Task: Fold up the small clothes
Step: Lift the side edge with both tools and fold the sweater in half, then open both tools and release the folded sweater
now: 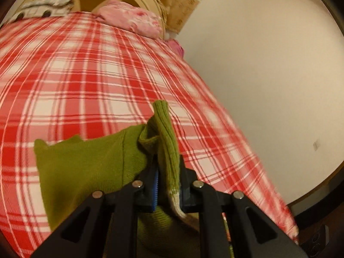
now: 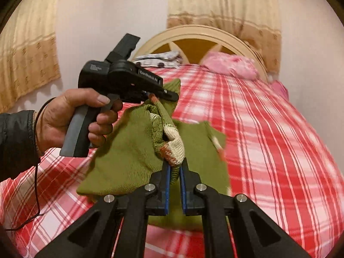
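Both tongs grip one green sweater [image 2: 133, 150] above the bed [image 2: 268, 142]. The right tongs [image 2: 174, 172] are pinched tight on its striped cream-and-orange edge. The left tongs [image 1: 168, 172] are clamped on a ribbed green edge, a hand [image 2: 71, 120] squeezing their handle. The sweater hangs between them over the red plaid bedspread, near a pink pillow [image 1: 131, 18].

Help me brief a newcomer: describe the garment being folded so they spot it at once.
Find the bed with the red-and-white plaid cover. Above its near end hangs an olive-green knit sweater, pinched by the left gripper and right gripper. It is the only green thing, with cream-and-orange striped trim.
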`<state>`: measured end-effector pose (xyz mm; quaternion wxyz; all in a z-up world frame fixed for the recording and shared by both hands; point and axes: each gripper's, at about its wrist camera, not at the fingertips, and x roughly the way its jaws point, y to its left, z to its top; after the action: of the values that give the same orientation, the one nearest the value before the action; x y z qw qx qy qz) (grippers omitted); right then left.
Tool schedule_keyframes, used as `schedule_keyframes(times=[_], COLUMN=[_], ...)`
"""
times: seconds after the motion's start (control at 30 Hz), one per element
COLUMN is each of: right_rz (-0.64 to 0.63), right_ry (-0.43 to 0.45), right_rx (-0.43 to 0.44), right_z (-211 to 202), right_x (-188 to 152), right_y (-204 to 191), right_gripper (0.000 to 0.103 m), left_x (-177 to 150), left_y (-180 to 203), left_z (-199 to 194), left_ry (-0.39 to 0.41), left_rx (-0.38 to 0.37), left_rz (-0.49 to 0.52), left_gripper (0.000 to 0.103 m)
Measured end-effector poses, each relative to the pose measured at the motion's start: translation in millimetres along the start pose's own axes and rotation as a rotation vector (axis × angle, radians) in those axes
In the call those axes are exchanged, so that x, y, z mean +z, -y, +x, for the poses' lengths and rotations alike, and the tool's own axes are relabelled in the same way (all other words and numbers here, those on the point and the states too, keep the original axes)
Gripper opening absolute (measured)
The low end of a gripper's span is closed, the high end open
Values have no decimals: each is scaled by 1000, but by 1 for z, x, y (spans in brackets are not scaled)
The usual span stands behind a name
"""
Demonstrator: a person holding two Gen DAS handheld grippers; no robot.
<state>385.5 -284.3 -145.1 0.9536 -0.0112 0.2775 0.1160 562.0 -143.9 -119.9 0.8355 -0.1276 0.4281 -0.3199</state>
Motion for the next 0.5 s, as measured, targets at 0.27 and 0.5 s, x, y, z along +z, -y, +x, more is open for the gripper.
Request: schedule_keyframes(times=[0.27,0.5], right_rz=[210,272], right_ry=[-97,-131], right_rx=[27,34], right_z=[13,16], right_x=[-36,-48], right_y=[53,65], right_gripper=[7,7], left_x=[-13,-16], left_y=[43,65], left_z=[30,-24], left_ry=[-63,39], left_rx=[86,28], left_rz=[121,208], left_gripper=[17,37])
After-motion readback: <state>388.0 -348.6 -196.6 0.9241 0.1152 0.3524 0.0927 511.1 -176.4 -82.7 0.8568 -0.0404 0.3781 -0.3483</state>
